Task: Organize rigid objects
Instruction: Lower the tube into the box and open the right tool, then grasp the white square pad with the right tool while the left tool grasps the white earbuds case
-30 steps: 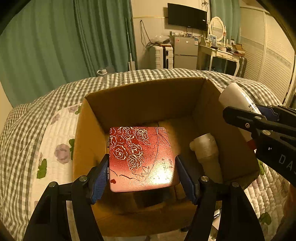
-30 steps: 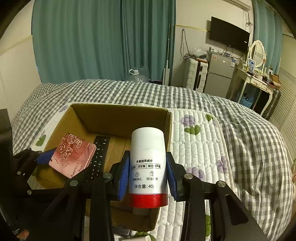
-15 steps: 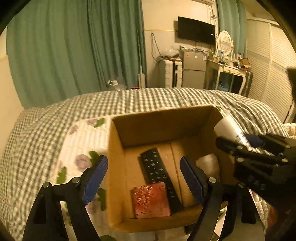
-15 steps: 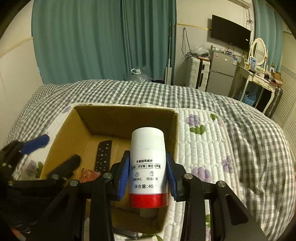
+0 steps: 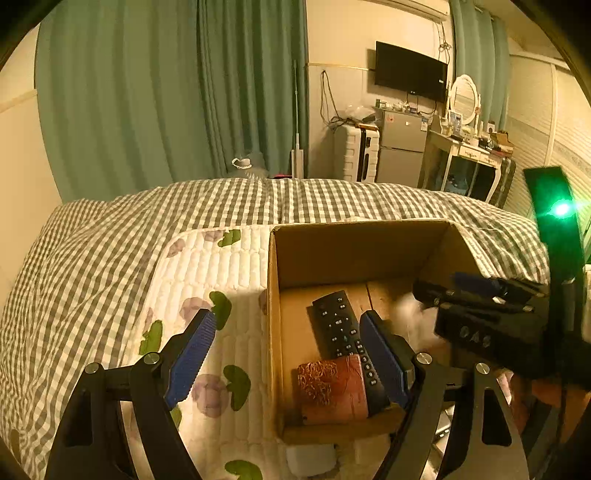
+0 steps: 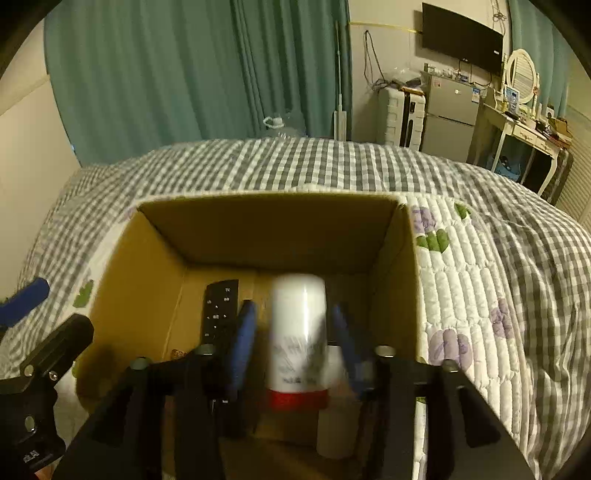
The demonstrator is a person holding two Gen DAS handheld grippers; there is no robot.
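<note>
1. Left wrist view: the left gripper [image 5: 286,350], its blue-padded jaws spread wide and holding nothing, hangs over the left wall of an open brown cardboard box [image 5: 274,314] that sits on a bed. One pad is above the white quilted floral mattress pad [image 5: 207,273], the other inside the box. On the box floor a long black remote control [image 5: 341,336] lies flat, its long axis running from the near wall toward the far wall. A dark red embossed rectangular case [image 5: 332,387] lies flat against the near wall, touching the remote's near end. The right gripper [image 5: 480,295] reaches in over the right wall.

2. Right wrist view: the right gripper [image 6: 293,338] is over the box [image 6: 406,277], jaws parted with a slight gap on either side of a white cylindrical bottle with a red band at its base [image 6: 297,328]. The bottle is motion-blurred, its long axis pointing away from the camera toward the far wall, red end nearest. The remote [image 6: 219,310] lies to its left.

3. The room: a grey-and-white checked bedspread [image 6: 314,166] covers the bed; teal curtains [image 6: 184,74], a wall-mounted television [image 6: 461,31], a small grey refrigerator [image 6: 448,110] and a white dressing table [image 6: 524,129] stand beyond.
</note>
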